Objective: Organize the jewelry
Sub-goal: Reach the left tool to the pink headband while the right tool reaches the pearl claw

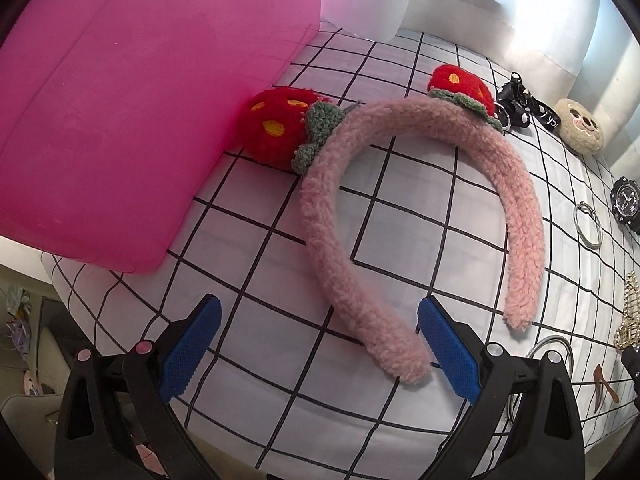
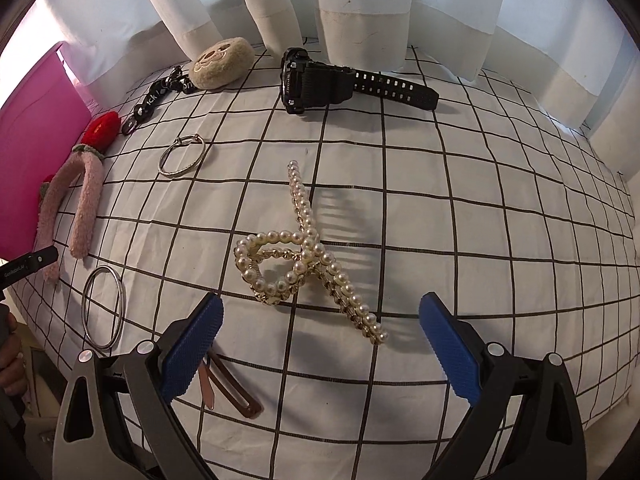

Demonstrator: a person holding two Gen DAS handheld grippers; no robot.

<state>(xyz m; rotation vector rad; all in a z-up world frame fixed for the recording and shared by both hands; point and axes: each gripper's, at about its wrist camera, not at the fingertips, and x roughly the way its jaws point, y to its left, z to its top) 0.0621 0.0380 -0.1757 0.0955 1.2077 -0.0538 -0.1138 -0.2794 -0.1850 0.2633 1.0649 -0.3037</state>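
Note:
A fluffy pink headband [image 1: 400, 216] with two red knitted strawberries lies on the checked cloth, one strawberry [image 1: 276, 128] against the pink box [image 1: 120, 120]. My left gripper [image 1: 320, 348] is open, and one end of the headband lies between its blue pads. A pearl hair claw [image 2: 304, 256] lies in the middle of the right wrist view, just beyond my open right gripper [image 2: 320, 344], which holds nothing. The headband [image 2: 80, 208] shows at the left there too.
On the cloth lie a black watch [image 2: 320, 80], a beige plush face clip [image 2: 222, 64], a black strap keychain [image 2: 160, 94], a thin bangle [image 2: 182, 156], a metal ring [image 2: 104, 312] and a brown snap clip [image 2: 228, 388]. White curtains [image 2: 360, 8] hang behind.

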